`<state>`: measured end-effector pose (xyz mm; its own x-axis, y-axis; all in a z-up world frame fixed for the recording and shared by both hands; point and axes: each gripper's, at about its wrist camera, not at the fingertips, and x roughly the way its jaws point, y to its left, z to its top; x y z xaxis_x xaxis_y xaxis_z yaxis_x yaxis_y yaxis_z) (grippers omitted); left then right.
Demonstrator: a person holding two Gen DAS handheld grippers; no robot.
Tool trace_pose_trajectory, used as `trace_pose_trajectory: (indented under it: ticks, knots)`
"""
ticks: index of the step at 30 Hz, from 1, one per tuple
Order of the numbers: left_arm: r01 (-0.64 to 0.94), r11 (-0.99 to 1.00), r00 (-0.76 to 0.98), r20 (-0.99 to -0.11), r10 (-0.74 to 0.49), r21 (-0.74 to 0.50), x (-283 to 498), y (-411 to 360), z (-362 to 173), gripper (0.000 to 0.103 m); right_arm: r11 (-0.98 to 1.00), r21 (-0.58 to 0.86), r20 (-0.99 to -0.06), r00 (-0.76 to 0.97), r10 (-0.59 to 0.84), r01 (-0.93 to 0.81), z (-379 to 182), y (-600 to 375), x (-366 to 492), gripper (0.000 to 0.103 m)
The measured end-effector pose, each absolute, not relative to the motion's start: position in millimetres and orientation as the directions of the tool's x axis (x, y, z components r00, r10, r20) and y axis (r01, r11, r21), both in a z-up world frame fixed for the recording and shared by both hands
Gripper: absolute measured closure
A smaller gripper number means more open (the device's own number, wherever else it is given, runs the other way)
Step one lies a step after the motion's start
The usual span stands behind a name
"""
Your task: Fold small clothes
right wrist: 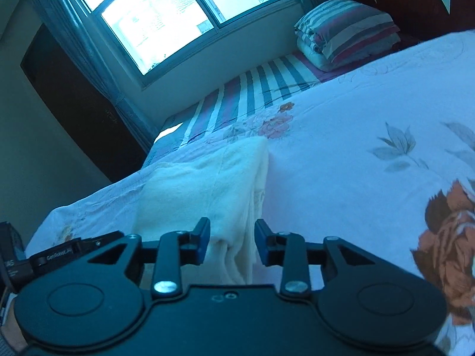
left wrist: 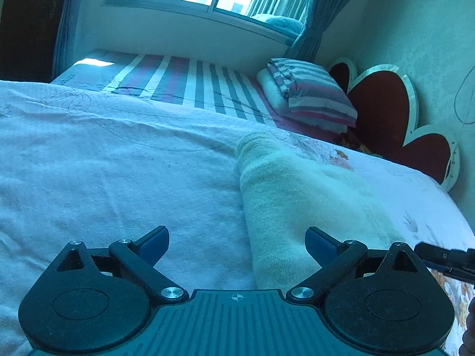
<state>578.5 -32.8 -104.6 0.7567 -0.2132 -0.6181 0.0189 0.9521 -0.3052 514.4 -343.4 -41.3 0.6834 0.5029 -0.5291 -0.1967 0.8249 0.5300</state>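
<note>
Bedspread underlies cream garment; left gripper spread wide, right gripper (level) straddling its edge unclenched.

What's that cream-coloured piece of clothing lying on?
The cream garment lies folded on a pale floral bedspread, which covers the bed. A striped sheet shows beyond the bedspread's far edge. Whatever lies directly beneath the garment's folds is hidden.
</note>
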Motion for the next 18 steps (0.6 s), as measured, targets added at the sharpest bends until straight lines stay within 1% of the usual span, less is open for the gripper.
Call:
trace_pose_trajectory:
  ticks: [1, 3, 5, 8, 13, 14, 15, 16, 18]
  knots:
    - [0.023, 0.956, 0.751, -0.626, -0.21, -0.294, 578, -34, -106, 0.005, 0.816, 0.547, -0.538, 0.668, 0.514, -0.187, -46, -346, 505, 0.078]
    - [0.016, 0.959, 0.747, -0.634, -0.199, -0.283, 573, -36, -107, 0.005, 0.811, 0.559, -0.549, 0.655, 0.519, -0.174, -51, -346, 485, 0.078]
    - [-0.002, 0.948, 0.761, -0.616, -0.204, -0.317, 558, -33, -106, 0.005, 0.801, 0.578, -0.545, 0.656, 0.522, -0.157, -53, -346, 466, 0.079]
    - [-0.013, 0.942, 0.762, -0.614, -0.207, -0.334, 524, -30, -106, 0.005, 0.785, 0.609, -0.544, 0.661, 0.517, -0.112, -56, -351, 442, 0.079]
    - [-0.088, 0.93, 0.743, -0.645, -0.178, -0.357, 466, -25, -121, 0.005, 0.735, 0.676, -0.536, 0.645, 0.544, -0.058, -67, -354, 429, 0.079]
    - [-0.094, 0.929, 0.744, -0.645, -0.173, -0.357, 458, -24, -124, 0.006, 0.723, 0.689, -0.532, 0.643, 0.551, -0.051, -68, -354, 429, 0.079]
    - [-0.091, 0.933, 0.745, -0.645, -0.168, -0.348, 452, -24, -125, 0.012, 0.716, 0.696, -0.528, 0.642, 0.556, -0.048, -68, -354, 430, 0.079]
    - [-0.085, 0.941, 0.744, -0.649, -0.159, -0.328, 449, -25, -125, 0.015, 0.715, 0.697, -0.525, 0.643, 0.558, -0.051, -68, -354, 429, 0.079]
    - [-0.055, 0.953, 0.736, -0.657, -0.164, -0.299, 448, -29, -123, 0.016, 0.703, 0.71, -0.521, 0.642, 0.562, -0.04, -69, -353, 431, 0.079]
